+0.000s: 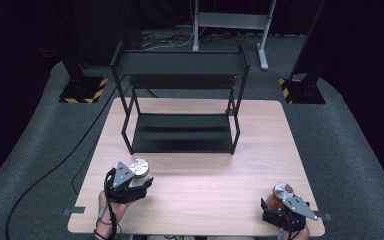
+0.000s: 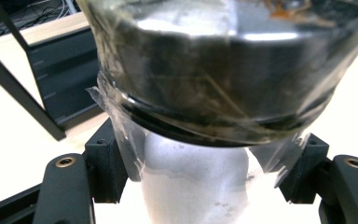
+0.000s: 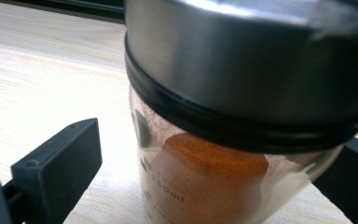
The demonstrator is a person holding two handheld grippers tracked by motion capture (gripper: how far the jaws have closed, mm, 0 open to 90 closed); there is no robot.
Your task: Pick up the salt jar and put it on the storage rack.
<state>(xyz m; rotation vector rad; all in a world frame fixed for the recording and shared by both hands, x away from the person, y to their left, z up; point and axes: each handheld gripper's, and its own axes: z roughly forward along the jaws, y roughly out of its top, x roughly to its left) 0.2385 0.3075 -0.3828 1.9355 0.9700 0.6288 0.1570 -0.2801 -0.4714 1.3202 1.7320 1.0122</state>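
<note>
A glass jar of white powder (image 2: 191,186) with a shiny metal lid (image 1: 139,168) sits between the jaws of my left gripper (image 1: 136,179) near the table's front left. The jaws press on both sides of its taped neck, so that gripper (image 2: 205,158) is shut on it. At the front right stands a jar of orange-brown spice (image 1: 280,195) with a metal lid. My right gripper (image 1: 280,202) stands around it. In the right gripper view the spice jar (image 3: 205,186) is between the jaws of the right gripper (image 3: 214,154), and the left fingertip (image 3: 60,163) stands clear of the glass.
A black two-tier metal rack (image 1: 180,132) stands on the far half of the light wooden table (image 1: 205,175), with its lower shelf bare. Cables trail over the grey carpet at the left. Black stands with hazard-striped bases (image 1: 84,91) stand behind the table.
</note>
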